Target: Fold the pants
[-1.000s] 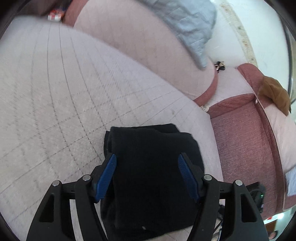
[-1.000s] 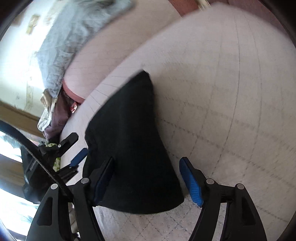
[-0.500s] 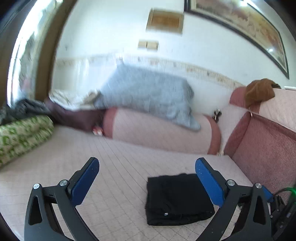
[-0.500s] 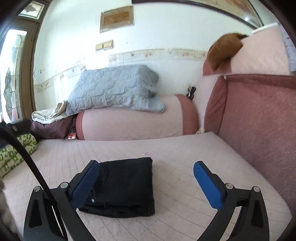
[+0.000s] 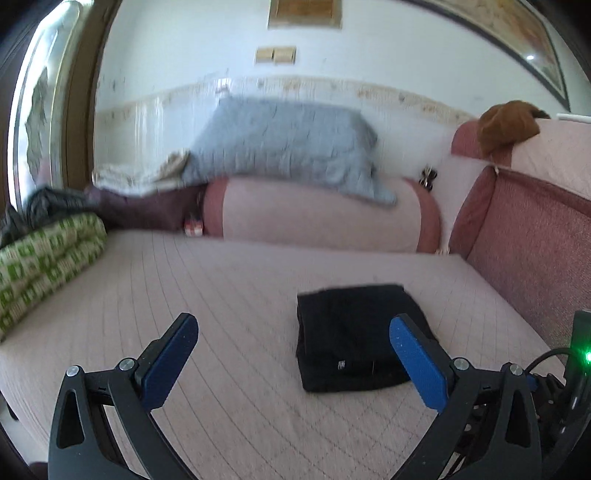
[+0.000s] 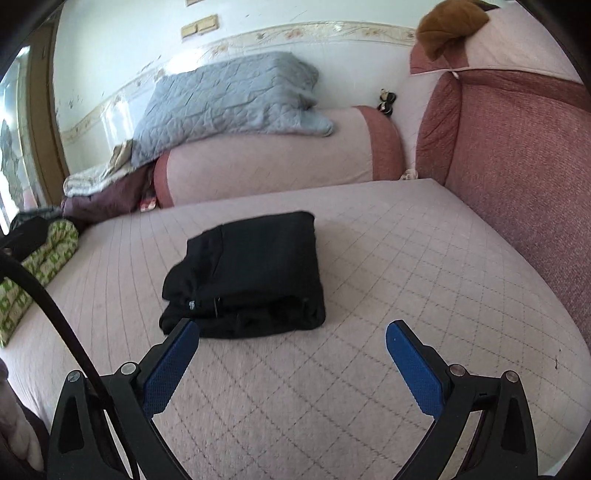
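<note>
A: On quilted pink cover (image 6: 369,258), centre: black pants (image 6: 251,273), folded into a compact rectangle, lying flat. Small white tag at near edge.

B: From left wrist view, same bundle (image 5: 354,336) at roughly 4 o'clock of frame centre, partly behind one blue pad (image 5: 417,365). Not touching it, as far as can be told.

A: Left gripper (image 5: 295,343): spread wide, nothing between the pads. Held above the cover, short of the pants.

B: Right gripper (image 6: 291,354): likewise spread wide, empty. Pants just beyond, toward 11 o'clock from its midpoint; near corner right behind the left-hand pad.

A: Beyond pants at 12 o'clock: pink bolster (image 6: 266,155) with darker ends, grey quilted blanket (image 6: 229,96) draped over it.

B: At 3 o'clock: reddish backrest cushion (image 6: 517,155). Brown cloth (image 6: 450,26) perched on top.

A: At 9 o'clock: green-and-white patterned roll (image 5: 40,266). Black cable (image 6: 55,317) crossing the right wrist view, near side.
</note>
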Motion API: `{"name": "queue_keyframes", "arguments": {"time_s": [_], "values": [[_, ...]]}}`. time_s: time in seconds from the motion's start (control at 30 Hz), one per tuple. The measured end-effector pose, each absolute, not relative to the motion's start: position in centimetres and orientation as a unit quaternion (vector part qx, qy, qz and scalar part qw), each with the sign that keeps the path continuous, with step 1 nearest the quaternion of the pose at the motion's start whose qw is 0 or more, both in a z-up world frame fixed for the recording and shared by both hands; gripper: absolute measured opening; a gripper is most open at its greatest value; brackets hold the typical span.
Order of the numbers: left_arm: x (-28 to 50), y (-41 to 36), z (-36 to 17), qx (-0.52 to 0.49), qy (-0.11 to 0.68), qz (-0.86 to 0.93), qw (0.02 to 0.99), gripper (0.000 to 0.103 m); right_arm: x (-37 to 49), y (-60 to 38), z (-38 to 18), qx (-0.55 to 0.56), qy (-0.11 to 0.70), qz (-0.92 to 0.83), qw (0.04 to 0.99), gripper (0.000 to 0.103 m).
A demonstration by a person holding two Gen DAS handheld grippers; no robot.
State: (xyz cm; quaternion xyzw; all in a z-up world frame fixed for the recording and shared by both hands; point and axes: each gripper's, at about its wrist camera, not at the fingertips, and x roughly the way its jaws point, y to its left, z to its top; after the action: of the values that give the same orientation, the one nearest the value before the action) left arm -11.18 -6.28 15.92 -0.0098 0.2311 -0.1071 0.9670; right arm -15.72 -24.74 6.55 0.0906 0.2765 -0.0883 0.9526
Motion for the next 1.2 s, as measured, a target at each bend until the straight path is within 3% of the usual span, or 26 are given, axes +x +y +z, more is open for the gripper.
{"name": "queue_keyframes", "arguments": {"time_s": [0.2, 0.5, 1.2], "values": [[-10.0, -6.3, 14.0, -0.007, 0.264, -0.083, 0.961, 0.103, -14.7, -24.0, 5.0, 0.083, 0.306, -0.073, 0.946, 0.103], [-10.3, -6.8, 13.7, 0.017, 0.235, -0.058, 0.970, 0.103, -13.6, -25.2, 3.4, 0.119, 0.330, -0.066, 0.934, 0.103], [-7.0, -7.6, 9.5, 0.015, 0.384, -0.076, 0.920, 0.103, -12.8, -24.6, 2.3, 0.126, 0.356, -0.048, 0.925, 0.103]]}}
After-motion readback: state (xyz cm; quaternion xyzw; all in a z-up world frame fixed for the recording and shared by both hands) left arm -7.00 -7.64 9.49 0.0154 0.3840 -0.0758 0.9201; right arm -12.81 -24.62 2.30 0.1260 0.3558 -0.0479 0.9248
